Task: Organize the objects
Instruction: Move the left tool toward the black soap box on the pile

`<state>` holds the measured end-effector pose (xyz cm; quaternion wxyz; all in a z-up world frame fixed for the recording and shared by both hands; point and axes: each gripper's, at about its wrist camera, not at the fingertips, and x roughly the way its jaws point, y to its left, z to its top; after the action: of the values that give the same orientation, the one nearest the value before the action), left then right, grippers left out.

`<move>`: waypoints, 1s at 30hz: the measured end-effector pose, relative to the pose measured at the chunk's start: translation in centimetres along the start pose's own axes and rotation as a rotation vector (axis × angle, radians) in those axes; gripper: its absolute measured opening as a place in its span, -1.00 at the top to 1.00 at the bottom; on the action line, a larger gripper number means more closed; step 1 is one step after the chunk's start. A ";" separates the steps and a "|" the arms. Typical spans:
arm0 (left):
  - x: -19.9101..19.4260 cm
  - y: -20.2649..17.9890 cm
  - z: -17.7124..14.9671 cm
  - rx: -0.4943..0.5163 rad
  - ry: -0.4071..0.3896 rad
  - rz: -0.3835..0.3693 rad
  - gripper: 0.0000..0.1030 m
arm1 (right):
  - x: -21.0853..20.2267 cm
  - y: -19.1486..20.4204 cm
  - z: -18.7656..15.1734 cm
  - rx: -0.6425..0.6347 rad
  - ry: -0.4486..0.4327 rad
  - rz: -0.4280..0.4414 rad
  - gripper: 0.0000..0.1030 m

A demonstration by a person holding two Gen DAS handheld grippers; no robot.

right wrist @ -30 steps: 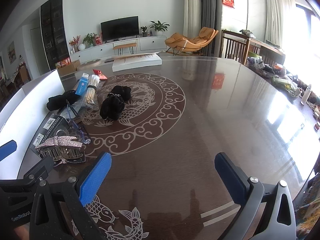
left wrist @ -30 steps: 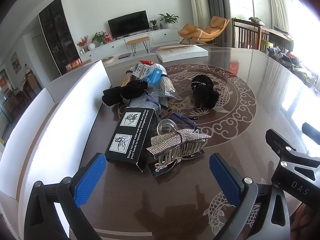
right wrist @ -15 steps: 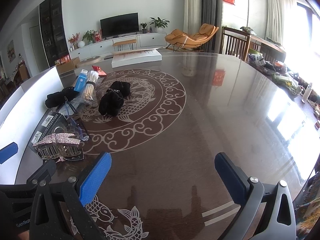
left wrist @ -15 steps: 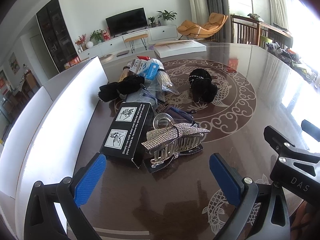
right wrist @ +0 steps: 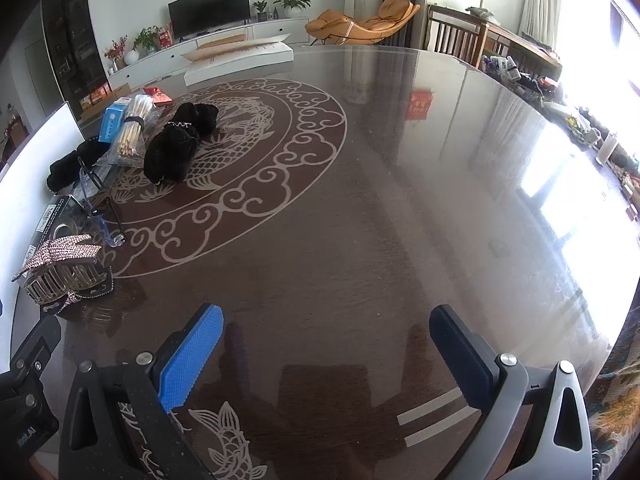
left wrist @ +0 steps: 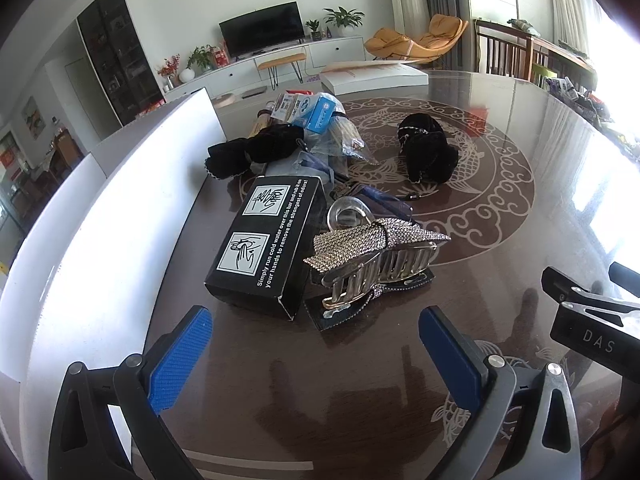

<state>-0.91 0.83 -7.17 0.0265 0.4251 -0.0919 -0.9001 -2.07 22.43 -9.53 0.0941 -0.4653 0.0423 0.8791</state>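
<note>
Your left gripper (left wrist: 316, 354) hovers low over the bench (left wrist: 360, 392), fingers spread wide and empty. Just beyond, at frame centre, the rhinestone hair clip (left wrist: 376, 258) touches the black box (left wrist: 268, 244). Your right gripper (right wrist: 326, 354) is likewise agape, holding nothing; black scrunchie (right wrist: 178, 142) upper left.

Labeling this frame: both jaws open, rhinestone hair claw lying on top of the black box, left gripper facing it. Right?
Not quite. In the left wrist view the rhinestone hair claw lies on the table beside the black box, not on top. Both jaws are open, and the left gripper faces it.
</note>
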 end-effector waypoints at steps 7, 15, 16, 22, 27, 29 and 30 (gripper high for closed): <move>0.8 -0.2 -0.6 0.010 0.020 0.011 -1.00 | 0.6 0.1 -0.1 -0.002 0.030 0.006 -1.00; 1.6 -0.1 -1.0 0.014 0.046 0.026 -1.00 | 0.6 0.1 -0.1 -0.002 0.029 0.005 -1.00; 1.6 0.0 -1.1 0.013 0.047 0.028 -1.00 | 0.5 0.1 -0.1 -0.002 0.029 0.005 -1.00; 2.1 0.3 -1.3 0.005 0.062 0.030 -1.00 | 0.5 0.2 -0.1 -0.003 0.026 0.003 -1.00; 2.2 0.3 -1.5 0.005 0.063 0.029 -1.00 | 0.5 0.1 -0.1 -0.002 0.025 0.002 -1.00; 2.2 0.4 -1.5 0.004 0.061 0.028 -1.00 | 0.5 0.1 -0.1 -0.002 0.025 0.002 -1.00; 2.2 0.4 -1.5 0.003 0.060 0.028 -1.00 | 0.5 0.1 -0.1 -0.002 0.025 0.002 -1.00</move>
<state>-1.16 -0.03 -9.67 0.0409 0.4506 -0.0985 -0.8864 -2.26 22.33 -9.98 0.0921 -0.4762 0.0430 0.8735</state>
